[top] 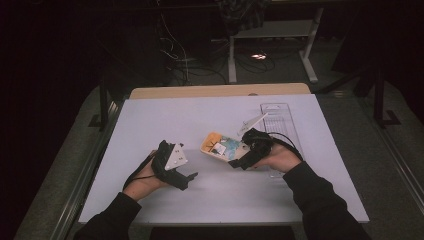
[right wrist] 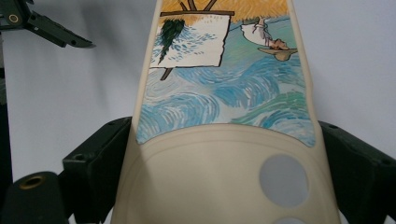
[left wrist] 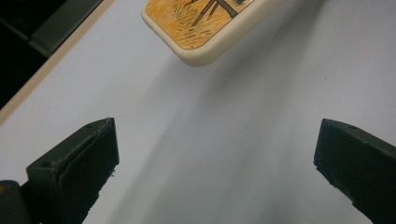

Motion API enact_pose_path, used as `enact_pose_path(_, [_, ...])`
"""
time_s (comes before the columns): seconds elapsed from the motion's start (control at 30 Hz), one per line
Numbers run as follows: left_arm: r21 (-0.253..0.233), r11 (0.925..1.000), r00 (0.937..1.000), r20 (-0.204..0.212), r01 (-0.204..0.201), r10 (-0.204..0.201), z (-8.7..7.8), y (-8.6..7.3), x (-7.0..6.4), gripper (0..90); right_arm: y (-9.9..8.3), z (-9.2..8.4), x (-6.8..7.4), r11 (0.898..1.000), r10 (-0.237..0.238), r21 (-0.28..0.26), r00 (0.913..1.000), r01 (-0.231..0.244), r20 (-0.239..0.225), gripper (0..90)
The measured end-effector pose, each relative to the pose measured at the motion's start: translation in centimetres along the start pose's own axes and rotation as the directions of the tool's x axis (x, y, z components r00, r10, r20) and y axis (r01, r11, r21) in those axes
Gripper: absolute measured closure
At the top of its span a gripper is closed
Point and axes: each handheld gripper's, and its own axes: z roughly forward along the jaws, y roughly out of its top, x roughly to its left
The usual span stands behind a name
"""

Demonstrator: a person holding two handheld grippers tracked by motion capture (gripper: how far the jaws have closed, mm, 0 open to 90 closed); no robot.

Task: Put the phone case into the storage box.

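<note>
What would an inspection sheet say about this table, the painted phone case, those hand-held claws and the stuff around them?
Surface: white tabletop, bare in front.
Job's things: cream rubbery phone case with painted blue swirls and orange field, held between the right gripper's jaws.
Clutter: clear plastic tray lying flat at the far right.
Grippers: black left gripper open, holding nothing, pointed at the case; black right gripper shut on the case's sides.
Cables: black leads trail from each gripper; loose wires on the floor beyond.
Surroundings: dark room, white desk legs behind.
</note>
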Motion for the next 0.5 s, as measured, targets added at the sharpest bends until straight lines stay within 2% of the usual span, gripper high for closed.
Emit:
enact_pose_path(0.23, [0.004,0.9983,0.9977,-0.034,-0.059,0.059,0.0,0.2,-0.5,0.0,0.0,0.1,0.1,1.0,0.001,0.006,1.0,-0.001,0.0,9.9])
enact_pose_path(0.37, [0.019,0.9942,0.9929,-0.052,-0.106,0.107,0.0,0.3,-0.8,0.0,0.0,0.1,0.1,1.0,0.002,0.007,1.0,-0.002,0.0,10.0])
enact_pose_path(0.47, [0.023,0.9923,0.9905,-0.062,-0.121,0.123,0.0,0.3,-1.0,0.0,0.0,0.1,0.1,1.0,0.003,0.008,1.0,-0.003,-0.001,10.0])
enact_pose_path(0.5, [0.03,0.9894,0.9871,-0.07,-0.142,0.144,0.0,0.4,-1.1,0.0,0.0,0.1,0.1,1.0,0.003,0.008,1.0,-0.002,-0.001,10.0])
